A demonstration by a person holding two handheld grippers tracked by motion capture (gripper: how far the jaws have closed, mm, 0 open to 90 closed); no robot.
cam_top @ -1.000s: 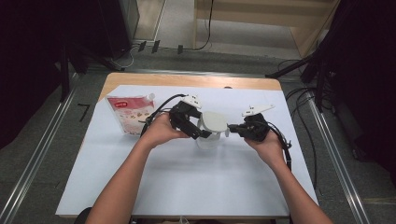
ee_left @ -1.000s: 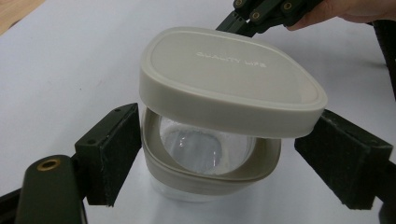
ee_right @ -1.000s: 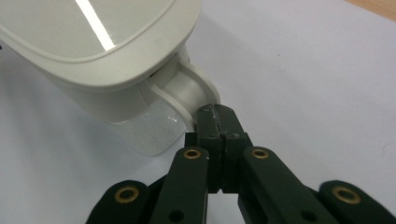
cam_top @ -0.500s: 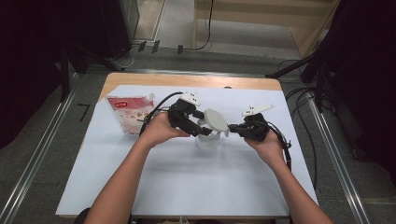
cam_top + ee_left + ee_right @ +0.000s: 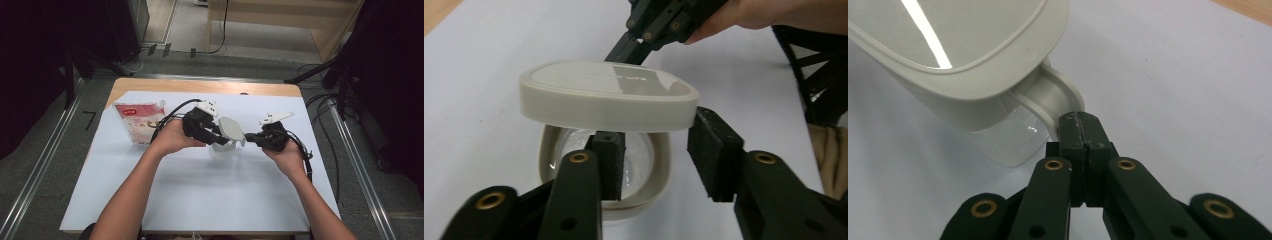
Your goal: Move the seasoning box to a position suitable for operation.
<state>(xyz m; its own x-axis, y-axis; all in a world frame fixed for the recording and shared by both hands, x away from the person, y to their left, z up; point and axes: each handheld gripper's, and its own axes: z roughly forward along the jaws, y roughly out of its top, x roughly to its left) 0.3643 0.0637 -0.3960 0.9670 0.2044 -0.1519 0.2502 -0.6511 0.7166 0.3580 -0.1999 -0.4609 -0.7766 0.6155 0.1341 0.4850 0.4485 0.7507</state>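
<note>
We find a clear container [image 5: 222,149] with a beige rim standing near the middle of the white table [image 5: 200,200], between the two hands. Its beige lid [image 5: 608,95] is off the rim and tilted above the opening, its top face turned toward the left gripper [image 5: 658,165]. That gripper's jaws have just been closing around the lid; one pad [image 5: 609,162] sits under the lid's near edge and the other [image 5: 714,150] stands just at its side edge, so we judge the grip to be forming, and we cannot tell that both pads press yet. The right gripper [image 5: 1083,131] is pinched together on the beige handle tab [image 5: 1055,102] at the container's rim, steadying the body. The relation that governs the next move: the lid lies directly ahead of the left gripper, across its jaws, with its broad face slanting up and away, while the right gripper holds the container from the opposite side. The left hand [image 5: 172,137] is the nearer to the lid and, in our judgement, should carry it. A red and white pouch [image 5: 140,120] lies well apart at the left of the table.
</note>
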